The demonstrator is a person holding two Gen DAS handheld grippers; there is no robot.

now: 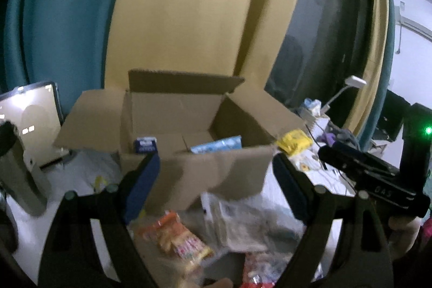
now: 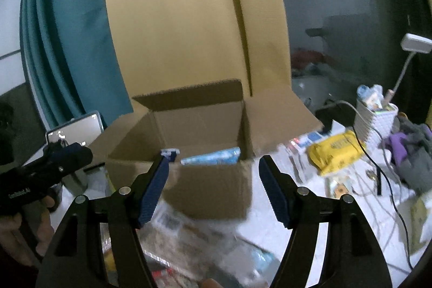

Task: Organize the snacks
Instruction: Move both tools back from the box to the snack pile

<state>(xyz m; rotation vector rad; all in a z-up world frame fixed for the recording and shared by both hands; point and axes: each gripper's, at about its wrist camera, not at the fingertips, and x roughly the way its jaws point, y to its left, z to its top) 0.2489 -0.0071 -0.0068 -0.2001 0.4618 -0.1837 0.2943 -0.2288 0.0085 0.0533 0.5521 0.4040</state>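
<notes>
Before the desk's cardboard box point(image 1: 216, 174), both the left gripper point(image 1: 216, 180) and right gripper point(image 2: 212, 182) gape wide and empty; blurred, overlapping snack packets point(image 1: 175, 236) invite a double grab

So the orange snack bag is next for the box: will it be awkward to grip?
The crinkly orange plastic snack bag probably flexes and sags rather than staying stiff, since its film looks wrinkled. It likely weighs little for its size. The glossy wrapper may slip, so grip its middle before lifting toward the open cardboard box.
</notes>
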